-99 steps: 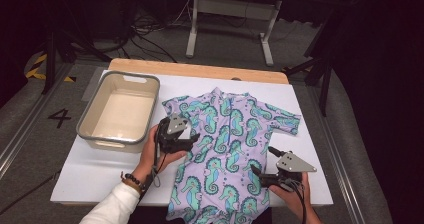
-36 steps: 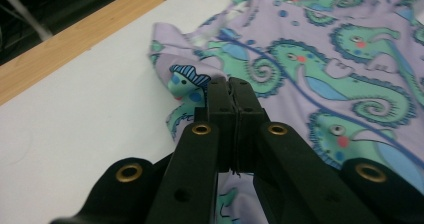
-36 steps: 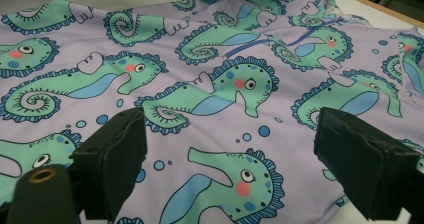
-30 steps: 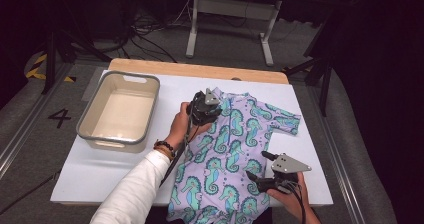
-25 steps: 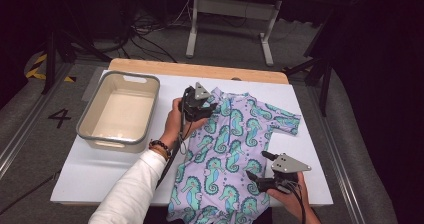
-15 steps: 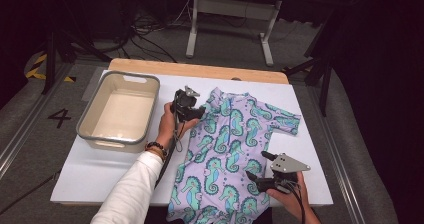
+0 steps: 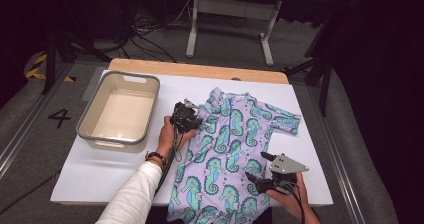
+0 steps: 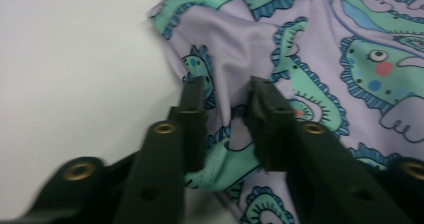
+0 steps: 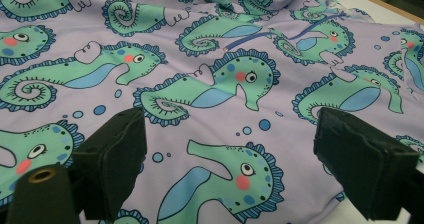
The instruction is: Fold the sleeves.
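A lilac shirt printed with green seahorses lies flat on the white board. My left gripper sits low at the shirt's left edge, by the sleeve. In the left gripper view its jaws have just been closing and now pinch a bunched fold of the shirt. My right gripper rests near the shirt's lower right. In the right gripper view it stands wide open over the flat shirt, with nothing clamped.
A grey-rimmed tub stands empty on the left of the white board. The wooden table edge runs along the back. Bare board lies in front of the tub and right of the shirt.
The left gripper has come down and to the left, from above the shirt's chest to its left edge. The right gripper has stayed where it was.
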Action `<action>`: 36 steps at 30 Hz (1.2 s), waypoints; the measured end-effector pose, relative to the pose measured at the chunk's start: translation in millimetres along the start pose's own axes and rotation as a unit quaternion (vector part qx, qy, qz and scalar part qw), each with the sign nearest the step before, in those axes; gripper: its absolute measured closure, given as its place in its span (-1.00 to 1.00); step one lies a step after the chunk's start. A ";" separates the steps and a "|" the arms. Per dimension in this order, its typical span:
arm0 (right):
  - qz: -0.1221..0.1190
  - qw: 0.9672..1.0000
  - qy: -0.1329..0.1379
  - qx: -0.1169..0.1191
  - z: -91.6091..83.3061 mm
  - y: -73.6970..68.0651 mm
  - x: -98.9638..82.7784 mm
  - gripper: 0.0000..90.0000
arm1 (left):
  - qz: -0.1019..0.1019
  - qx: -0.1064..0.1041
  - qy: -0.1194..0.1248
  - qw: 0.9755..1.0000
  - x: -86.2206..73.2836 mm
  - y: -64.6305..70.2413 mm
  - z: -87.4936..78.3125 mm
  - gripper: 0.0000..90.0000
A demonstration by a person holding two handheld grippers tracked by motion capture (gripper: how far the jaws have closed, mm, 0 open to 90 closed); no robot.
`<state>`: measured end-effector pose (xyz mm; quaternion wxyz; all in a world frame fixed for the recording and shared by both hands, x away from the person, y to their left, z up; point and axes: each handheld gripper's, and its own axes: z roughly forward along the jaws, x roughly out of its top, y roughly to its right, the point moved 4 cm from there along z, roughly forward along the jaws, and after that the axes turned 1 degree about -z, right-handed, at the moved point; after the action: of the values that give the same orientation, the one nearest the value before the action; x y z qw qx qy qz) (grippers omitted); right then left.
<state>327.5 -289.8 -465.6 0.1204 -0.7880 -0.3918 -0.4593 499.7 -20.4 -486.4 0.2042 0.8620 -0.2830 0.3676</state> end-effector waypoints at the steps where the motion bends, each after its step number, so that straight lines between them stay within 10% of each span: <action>1: 0.000 1.000 0.000 0.001 -0.1 -0.3 0.2 -0.68 | 0.000 0.003 0.009 1.000 2.0 -0.8 -1.9 0.93; 5: -0.002 1.000 -0.002 0.002 0.7 -0.7 -0.2 -0.68 | 0.022 0.025 0.059 0.998 18.1 -1.4 -19.2 0.94; 11: 0.000 1.000 -0.003 0.003 1.2 -0.7 -0.5 -0.68 | 0.082 -0.016 0.112 0.990 37.2 17.1 -38.4 0.94; 14: 0.001 1.000 -0.002 0.003 1.1 -0.6 -0.4 -0.68 | 0.128 -0.021 0.105 0.986 37.0 35.4 -38.1 0.93; 16: 0.002 1.000 -0.003 0.004 1.3 0.0 -1.0 -0.68 | 0.179 -0.038 0.091 0.979 31.0 56.4 -32.2 0.89; 24: 0.000 1.000 -0.007 0.005 1.6 -0.3 -1.8 -0.68 | 0.242 -0.080 0.037 0.966 12.5 87.0 -15.5 0.72; 27: 0.000 1.000 -0.006 0.005 1.3 0.0 -1.7 -0.68 | 0.237 -0.082 0.037 0.967 8.8 85.8 -15.5 0.66; 36: 0.001 1.000 -0.005 0.004 0.9 0.6 -1.6 -0.68 | 0.121 -0.027 0.089 0.988 17.0 31.4 -38.6 -0.01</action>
<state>328.0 -290.5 -467.3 0.1219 -0.7901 -0.3938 -0.4535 469.3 -28.3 -444.2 0.2061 0.7793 -0.3762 0.4569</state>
